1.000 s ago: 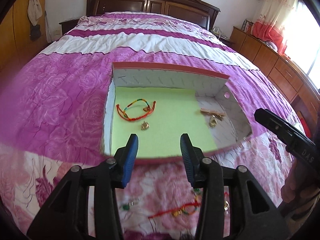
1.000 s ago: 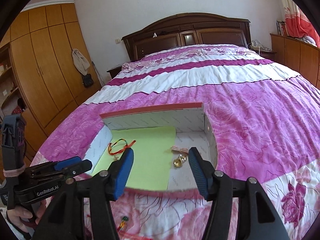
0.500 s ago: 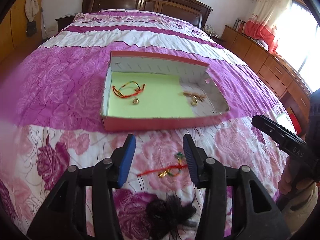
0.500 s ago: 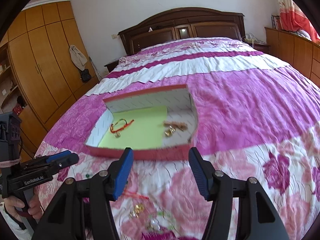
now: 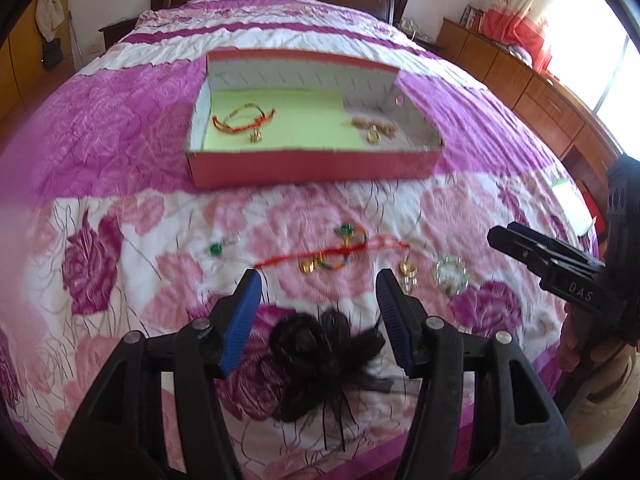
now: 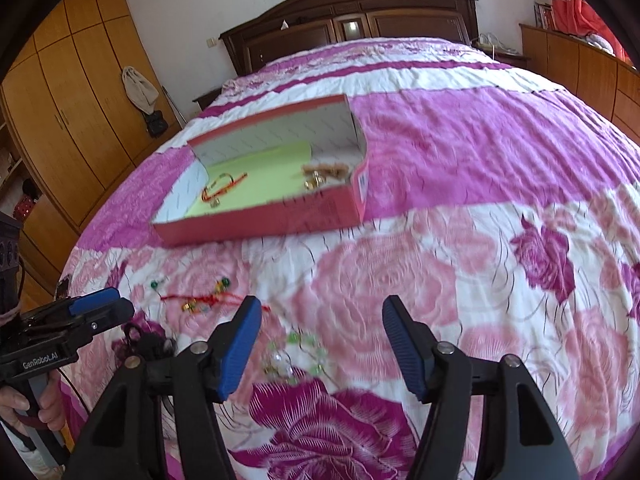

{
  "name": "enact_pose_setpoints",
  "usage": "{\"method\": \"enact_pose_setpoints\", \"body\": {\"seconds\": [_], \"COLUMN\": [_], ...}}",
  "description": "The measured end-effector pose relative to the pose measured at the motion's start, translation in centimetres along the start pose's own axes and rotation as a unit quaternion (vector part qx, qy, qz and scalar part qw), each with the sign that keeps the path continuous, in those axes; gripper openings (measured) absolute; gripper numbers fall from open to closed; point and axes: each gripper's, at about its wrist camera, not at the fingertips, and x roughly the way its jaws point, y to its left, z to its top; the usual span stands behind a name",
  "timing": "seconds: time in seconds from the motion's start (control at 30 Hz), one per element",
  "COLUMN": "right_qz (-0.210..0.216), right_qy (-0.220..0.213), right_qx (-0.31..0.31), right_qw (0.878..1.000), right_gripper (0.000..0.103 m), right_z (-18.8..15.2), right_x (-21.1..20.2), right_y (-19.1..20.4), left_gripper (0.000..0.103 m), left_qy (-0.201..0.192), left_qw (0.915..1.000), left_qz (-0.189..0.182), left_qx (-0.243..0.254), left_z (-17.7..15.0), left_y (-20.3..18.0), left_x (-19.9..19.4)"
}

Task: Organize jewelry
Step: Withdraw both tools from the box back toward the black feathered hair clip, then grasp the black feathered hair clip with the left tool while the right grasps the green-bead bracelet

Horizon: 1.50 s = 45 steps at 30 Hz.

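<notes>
Left wrist view: left gripper [image 5: 318, 292] gaping, empty; red string bracelet [image 5: 332, 255] just ahead, lying crosswise; right gripper [image 6: 322, 328] likewise.

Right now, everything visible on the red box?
The red box is a shallow, open, lidless cardboard tray, red outside, white inside, lying flat on the bedspread. A light green sheet covers most of its floor. A red braided bracelet lies on the sheet; gold pieces lie on the bare floor. No gripper touches it.
</notes>
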Motion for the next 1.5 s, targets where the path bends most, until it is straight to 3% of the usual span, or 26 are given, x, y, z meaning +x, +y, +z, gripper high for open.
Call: {"method": "enact_pose_setpoints", "body": {"seconds": [0.1,0.2,0.37,0.6,0.73,0.97,1.27,1.37,1.5], "right_qz": [0.000,0.003,0.007,0.014,0.018,0.024,0.031,0.044,0.044], "right_qy": [0.005,0.009,0.016,0.025,0.033,0.053,0.059,0.058,0.050], "right_qx": [0.002,0.006,0.009,0.010,0.008,-0.003,-0.009,0.003,0.021], "right_qw": [1.000,1.000,1.000,1.000,0.999,0.998,0.998,0.997,0.998], "right_gripper": [0.069,0.072,0.074,0.074,0.075,0.075,0.075,0.069,0.053], "right_z": [-0.7,-1.3,-2.1,-2.7,-3.0,-3.4,-3.4,-3.2,-2.7], "right_x": [0.2,0.3,0.6,0.8,1.2,2.5,3.6,3.4,3.0], "right_y": [-0.1,-0.2,-0.3,-0.3,-0.1,0.8,1.6,1.2,0.4], "left_gripper": [0.058,0.064,0.067,0.069,0.068,0.062,0.056,0.056,0.056], "left_qy": [0.017,0.019,0.031,0.043,0.050,0.029,0.015,0.013,0.009], "left_qw": [0.9998,0.9995,0.9981,0.9974,0.9962,0.9985,0.9984,0.9985,0.9988], "left_qz": [-0.005,0.013,0.033,0.026,0.040,0.022,0.018,0.013,0.012], "left_qx": [0.004,0.020,0.041,0.052,0.059,0.040,0.052,0.051,0.047], "left_z": [-0.8,-1.5,-2.2,-3.3,-3.8,-4.2,-4.2,-4.1,-4.0], "left_y": [-0.5,-1.2,-1.6,-1.9,-1.7,-0.9,-0.8,-0.7,-0.6], "left_x": [0.4,0.6,1.4,2.4,3.2,3.0,2.7,2.7,2.6]}}
